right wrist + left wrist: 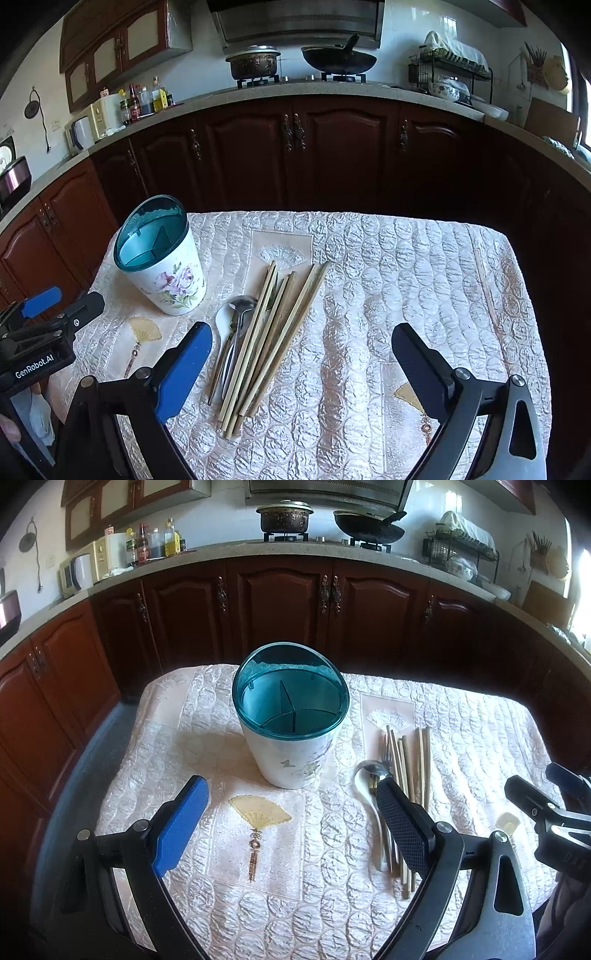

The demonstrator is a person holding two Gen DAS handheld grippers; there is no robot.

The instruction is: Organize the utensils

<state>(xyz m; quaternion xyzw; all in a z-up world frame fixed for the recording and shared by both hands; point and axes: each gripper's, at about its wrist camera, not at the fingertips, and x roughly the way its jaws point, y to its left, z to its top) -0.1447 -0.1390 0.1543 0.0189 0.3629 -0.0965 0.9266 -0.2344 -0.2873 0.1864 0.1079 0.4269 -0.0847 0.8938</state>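
A white flowered utensil holder point(293, 753) point(173, 280) with a teal divided rim stands upright on the quilted table cover point(332, 849) point(369, 295). To its right lies a pile of several bamboo chopsticks point(413, 760) point(273, 332), a metal spoon point(242, 306), a white ceramic spoon point(364, 782) point(222, 321) and a fork, partly hidden under the chopsticks. My left gripper point(295, 819) is open in front of the holder, nothing between its fingers. My right gripper point(301, 350) is open, hovering above the near end of the pile.
Dark wood cabinets point(280, 609) and a counter with a pot point(284, 515), a wok point(369, 526) and bottles point(155, 542) run behind the table. A single chopstick point(487, 291) lies near the right table edge. The right half of the cloth is bare.
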